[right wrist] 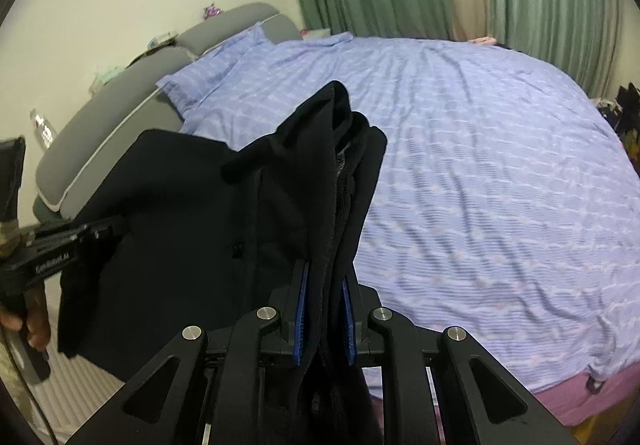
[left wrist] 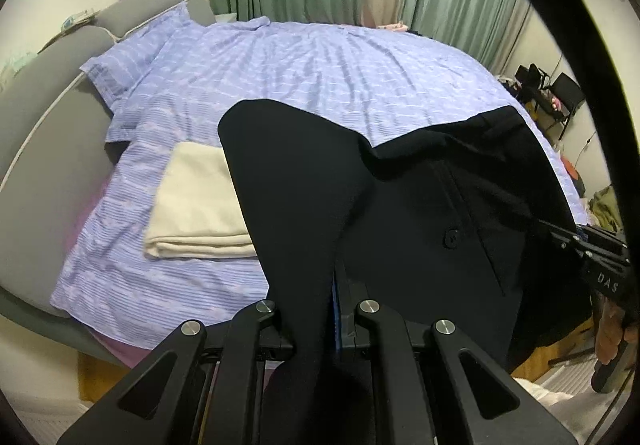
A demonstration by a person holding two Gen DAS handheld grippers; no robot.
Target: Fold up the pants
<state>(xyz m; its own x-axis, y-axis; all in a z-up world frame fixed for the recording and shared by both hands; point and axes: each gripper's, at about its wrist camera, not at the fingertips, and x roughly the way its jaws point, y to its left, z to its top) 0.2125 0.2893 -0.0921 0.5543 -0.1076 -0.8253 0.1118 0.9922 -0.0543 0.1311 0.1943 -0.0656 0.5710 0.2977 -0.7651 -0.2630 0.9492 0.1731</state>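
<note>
Lavender bedspread point(right wrist: 500, 173) is stretching out ahead, and I'm holding the black pants point(left wrist: 420, 213) up in the air over its near edge, waistband spanning sideways between my hands. Left gripper point(left wrist: 320, 309) is pinching one end tight, right gripper point(right wrist: 325, 309) is clamping bunched layers at the other.

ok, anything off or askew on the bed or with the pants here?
Nothing stands out. Black pants hang pinched between left gripper and right gripper above the bed. Folded cream cloth lies neatly on the bed.
</note>
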